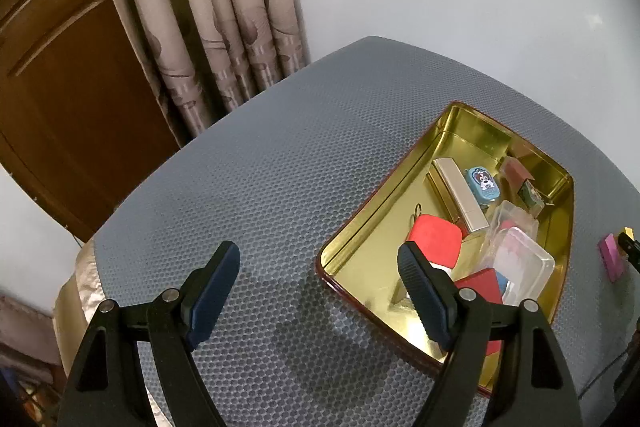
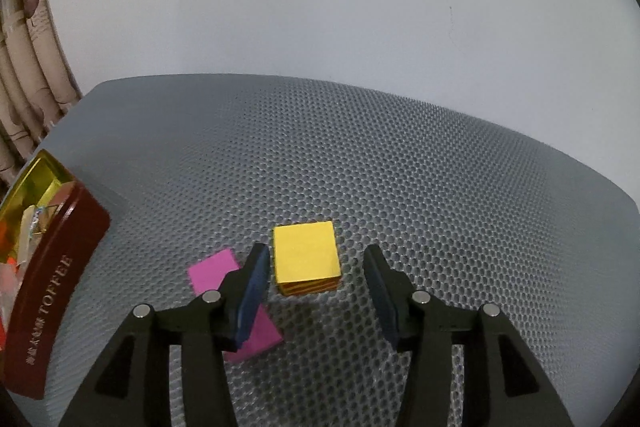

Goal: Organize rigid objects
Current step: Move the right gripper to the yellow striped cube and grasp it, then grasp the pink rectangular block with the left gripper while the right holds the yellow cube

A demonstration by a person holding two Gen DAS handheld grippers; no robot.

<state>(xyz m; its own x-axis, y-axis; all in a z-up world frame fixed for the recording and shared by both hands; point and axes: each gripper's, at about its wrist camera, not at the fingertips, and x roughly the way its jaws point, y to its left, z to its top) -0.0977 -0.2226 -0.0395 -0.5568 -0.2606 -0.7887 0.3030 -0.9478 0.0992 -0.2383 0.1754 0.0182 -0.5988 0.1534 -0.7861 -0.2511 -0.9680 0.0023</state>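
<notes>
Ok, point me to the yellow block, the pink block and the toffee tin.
yellow block [image 2: 306, 251]: right wrist view, middle of its top face.
pink block [image 2: 210, 273]: right wrist view, far end of its top face.
toffee tin [image 2: 52, 291]: right wrist view, dark red outer wall.

Yellow block, red-striped sides; magenta slab; maroon tin, gold interior; grey honeycomb mat.

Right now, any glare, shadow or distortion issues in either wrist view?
Left wrist view: the gold tin interior mirrors its contents with bright glare; the left tongs, open, cast a soft shadow on the grey mat; the fisheye bends the mat edge. Right wrist view: even light, sharp yellow block between the open right tongs, dark vignette at the corners.
</notes>
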